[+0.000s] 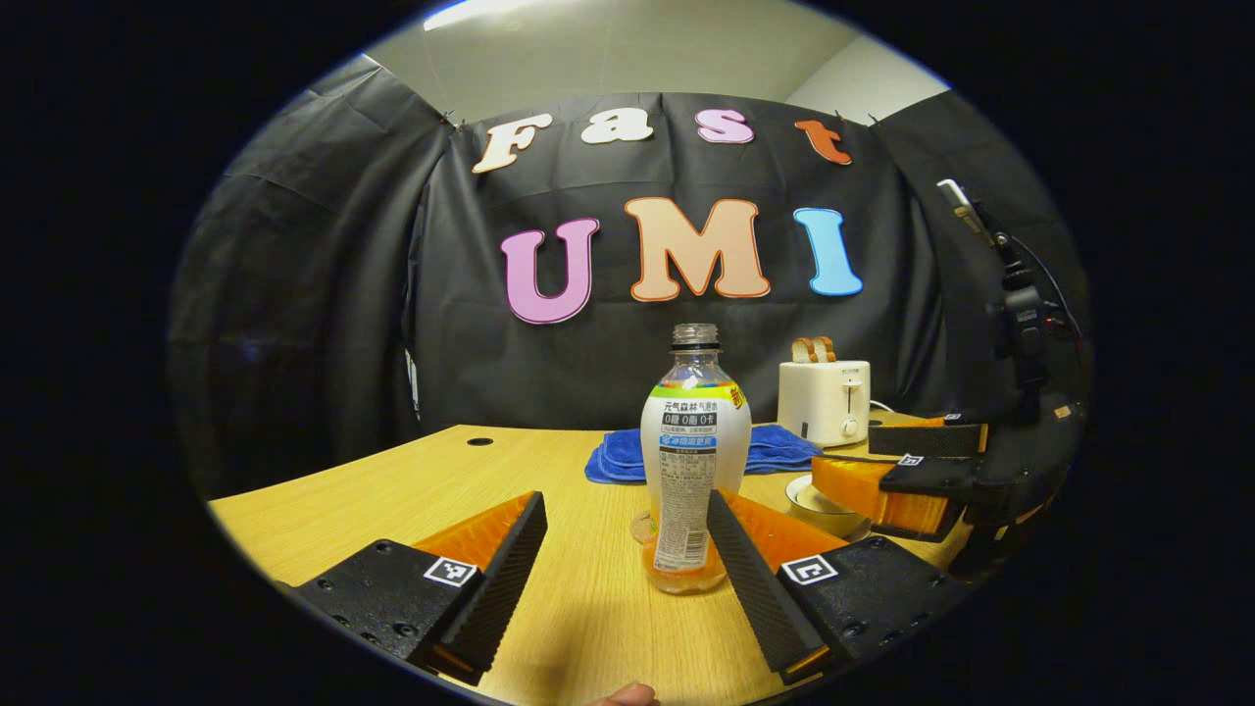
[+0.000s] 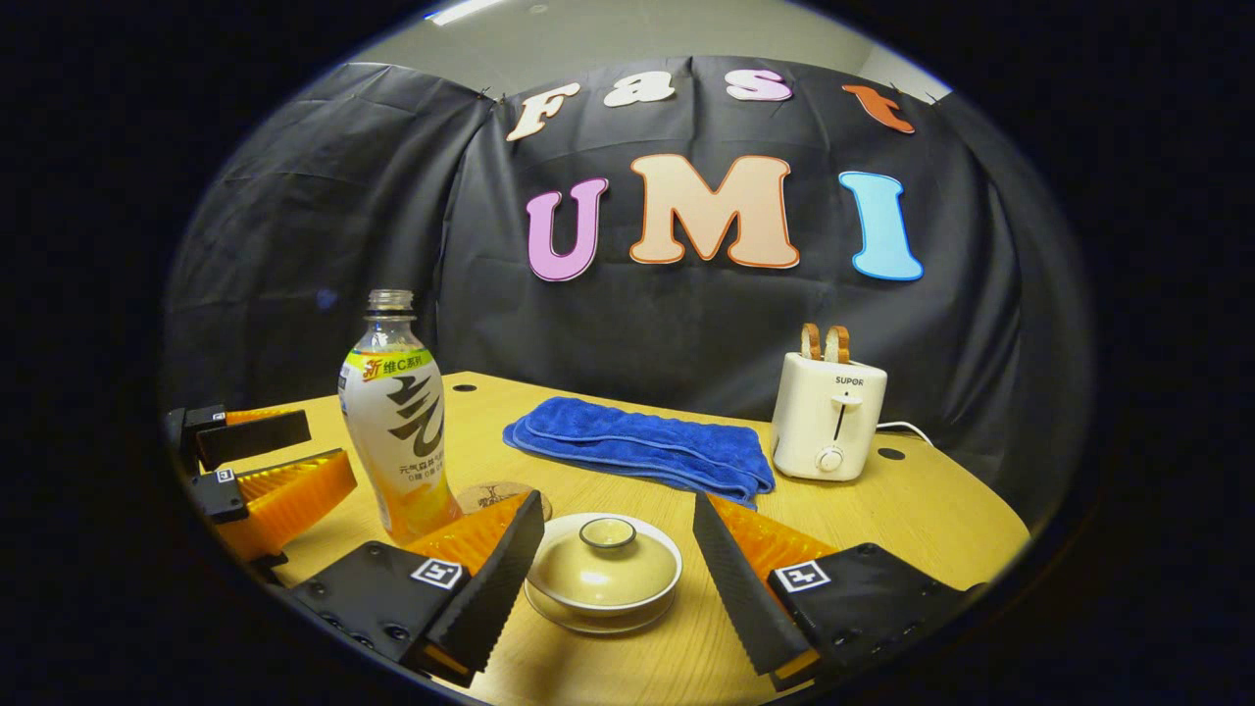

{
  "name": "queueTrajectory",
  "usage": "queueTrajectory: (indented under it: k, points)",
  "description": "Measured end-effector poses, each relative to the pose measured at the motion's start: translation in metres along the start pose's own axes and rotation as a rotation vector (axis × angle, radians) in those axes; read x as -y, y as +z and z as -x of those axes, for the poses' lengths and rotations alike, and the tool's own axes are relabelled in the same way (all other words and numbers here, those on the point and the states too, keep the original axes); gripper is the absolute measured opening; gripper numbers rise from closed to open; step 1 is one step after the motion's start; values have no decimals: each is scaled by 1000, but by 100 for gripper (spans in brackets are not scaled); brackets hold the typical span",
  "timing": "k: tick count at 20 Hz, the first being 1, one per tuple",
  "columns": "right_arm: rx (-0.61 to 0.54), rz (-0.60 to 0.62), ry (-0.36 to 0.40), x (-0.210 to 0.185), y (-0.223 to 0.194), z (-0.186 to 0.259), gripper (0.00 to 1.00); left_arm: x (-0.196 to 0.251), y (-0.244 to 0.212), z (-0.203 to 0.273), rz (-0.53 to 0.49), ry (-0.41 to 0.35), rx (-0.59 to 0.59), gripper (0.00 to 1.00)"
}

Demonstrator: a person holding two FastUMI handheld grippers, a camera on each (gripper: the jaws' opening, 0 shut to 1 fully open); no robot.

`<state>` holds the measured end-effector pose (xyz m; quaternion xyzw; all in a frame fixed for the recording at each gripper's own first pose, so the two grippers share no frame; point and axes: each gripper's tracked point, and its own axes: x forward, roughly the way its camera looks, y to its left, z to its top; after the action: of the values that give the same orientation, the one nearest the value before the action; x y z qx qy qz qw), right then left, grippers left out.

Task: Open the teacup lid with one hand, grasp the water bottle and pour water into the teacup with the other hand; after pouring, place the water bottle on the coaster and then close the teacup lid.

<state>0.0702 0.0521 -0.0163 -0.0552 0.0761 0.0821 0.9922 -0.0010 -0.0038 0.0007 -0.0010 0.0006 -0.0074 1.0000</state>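
A clear, uncapped water bottle (image 1: 694, 461) with a white label and a little orange liquid stands upright on the table. My left gripper (image 1: 625, 525) is open just short of it, the bottle close to its right finger. A round coaster (image 1: 640, 528) peeks out behind the bottle's base. In the right gripper view the cream teacup (image 2: 604, 571) sits on its saucer with the lid on. My right gripper (image 2: 618, 510) is open with a finger on either side of the cup, neither touching it. The bottle (image 2: 397, 441), coaster (image 2: 490, 497) and left gripper (image 2: 328, 446) lie to the left.
A folded blue towel (image 2: 637, 441) lies behind the cup and a white toaster (image 2: 828, 417) with two slices of bread stands at the back right. The wooden table (image 2: 922, 510) has small round holes near its far edge. A fingertip (image 1: 627, 696) shows at the bottom.
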Motion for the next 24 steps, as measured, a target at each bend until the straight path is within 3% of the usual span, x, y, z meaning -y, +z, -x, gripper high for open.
queueTrajectory:
  k: [2,4,7,11,12,15,16,17,20,21,24]
  points:
    - [-16,-3,11,-5,-4,-5,93,0,0,0,0,-1,0,96]
    - [-31,8,9,-7,-8,-8,95,0,0,0,0,-1,0,96]
    - [-49,2,13,-9,-13,-11,76,0,0,1,0,-2,0,96]
    - [-60,-10,8,-7,-15,-12,60,1,0,-1,1,-3,-1,96]
    - [-56,-5,16,-9,-13,-8,63,1,0,0,1,-4,-1,96]
    - [-48,5,20,-10,-14,-11,43,1,0,0,1,-3,-1,96]
    - [-38,5,18,-9,-12,-9,43,1,0,0,1,-3,-1,96]
    - [-47,-7,21,-8,-13,-13,33,1,0,0,1,-3,-1,96]
    - [-45,-21,29,-6,-13,-9,33,1,-1,1,2,-3,-2,96]
    - [-45,-20,30,-6,-13,-8,27,1,-1,0,2,-3,-2,96]
    - [-12,-37,42,-8,-1,-3,27,2,-1,0,3,-5,-5,96]
